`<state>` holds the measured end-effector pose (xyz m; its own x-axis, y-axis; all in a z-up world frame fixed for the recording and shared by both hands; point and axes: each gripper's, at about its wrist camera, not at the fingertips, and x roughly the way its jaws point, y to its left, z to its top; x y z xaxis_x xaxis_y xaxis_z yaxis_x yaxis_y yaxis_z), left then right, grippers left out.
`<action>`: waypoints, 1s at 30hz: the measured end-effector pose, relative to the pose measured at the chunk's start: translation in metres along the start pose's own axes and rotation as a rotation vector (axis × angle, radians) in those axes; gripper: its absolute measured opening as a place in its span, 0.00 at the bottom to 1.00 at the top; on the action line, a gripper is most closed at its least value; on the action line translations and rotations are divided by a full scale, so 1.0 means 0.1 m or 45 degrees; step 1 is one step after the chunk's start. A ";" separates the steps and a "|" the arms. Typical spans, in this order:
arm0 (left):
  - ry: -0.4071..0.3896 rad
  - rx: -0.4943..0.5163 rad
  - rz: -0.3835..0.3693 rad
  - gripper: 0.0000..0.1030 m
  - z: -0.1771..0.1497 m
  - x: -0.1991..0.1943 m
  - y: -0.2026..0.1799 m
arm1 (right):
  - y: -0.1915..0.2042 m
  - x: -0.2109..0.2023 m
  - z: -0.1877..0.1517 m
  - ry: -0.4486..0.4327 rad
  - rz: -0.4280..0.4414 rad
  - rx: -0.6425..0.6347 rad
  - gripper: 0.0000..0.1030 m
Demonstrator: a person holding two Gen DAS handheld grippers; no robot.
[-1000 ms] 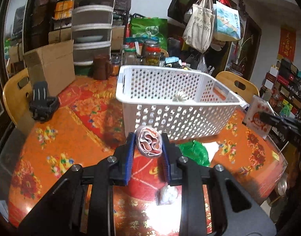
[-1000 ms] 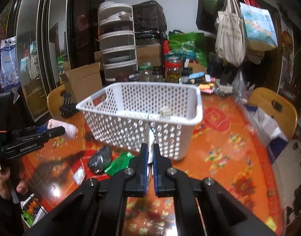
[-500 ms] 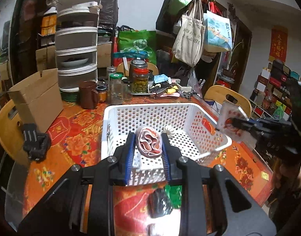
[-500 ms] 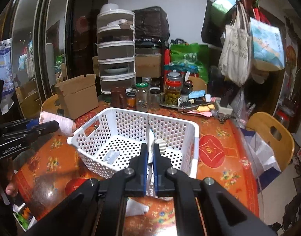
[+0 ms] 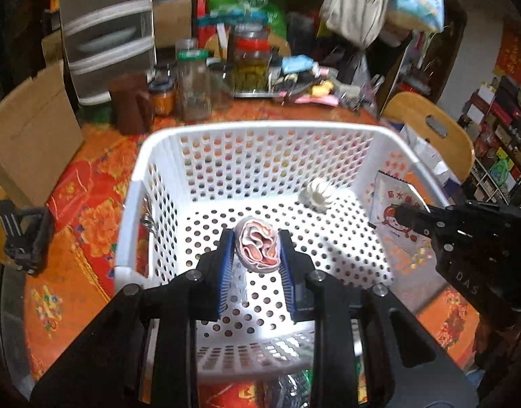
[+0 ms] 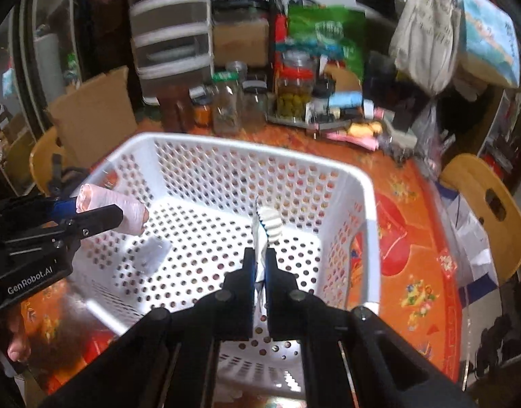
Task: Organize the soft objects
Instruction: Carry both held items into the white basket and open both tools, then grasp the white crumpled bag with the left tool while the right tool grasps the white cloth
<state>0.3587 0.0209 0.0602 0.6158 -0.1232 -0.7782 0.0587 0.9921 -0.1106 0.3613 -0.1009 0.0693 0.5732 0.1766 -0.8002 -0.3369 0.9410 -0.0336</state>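
Observation:
A white perforated basket [image 5: 134,183] [image 6: 365,183] stands on the orange table. My left gripper [image 5: 257,248] is shut on a rolled pink cloth [image 5: 258,248], held over the basket's inside; the roll also shows in the right wrist view [image 6: 114,207]. My right gripper [image 6: 259,255] is shut on a flat printed packet [image 6: 258,234], seen edge-on; in the left wrist view the packet [image 5: 396,217] hangs over the basket's right side. A white ribbed soft object [image 5: 317,195] [image 6: 272,224] lies on the basket floor, and a small grey-white piece [image 6: 151,253] lies at its left.
Glass jars [image 5: 250,64], a brown mug [image 5: 129,102], a cardboard box [image 5: 29,129] and a drawer tower [image 5: 107,30] stand behind the basket. Wooden chairs [image 5: 427,129] [image 6: 488,207] flank the table. A black clamp-like item [image 5: 22,234] sits at the left edge.
Both grippers have moved forward and down over the basket with their loads still held. The basket now fills both views from above.

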 end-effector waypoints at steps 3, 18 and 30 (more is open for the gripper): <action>0.037 0.001 0.012 0.23 0.00 0.19 0.00 | -0.02 0.15 -0.01 0.049 0.004 0.004 0.04; 0.031 -0.014 -0.003 0.26 0.01 0.25 0.03 | -0.02 0.27 -0.01 0.062 0.015 0.023 0.31; -0.095 0.038 0.014 0.87 -0.04 -0.09 -0.05 | -0.07 0.07 -0.06 -0.004 0.014 0.053 0.73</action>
<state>0.3499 0.0172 0.0652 0.6732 -0.1116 -0.7310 0.0745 0.9938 -0.0830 0.3632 -0.1084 0.0599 0.5721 0.1877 -0.7984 -0.3115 0.9502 0.0002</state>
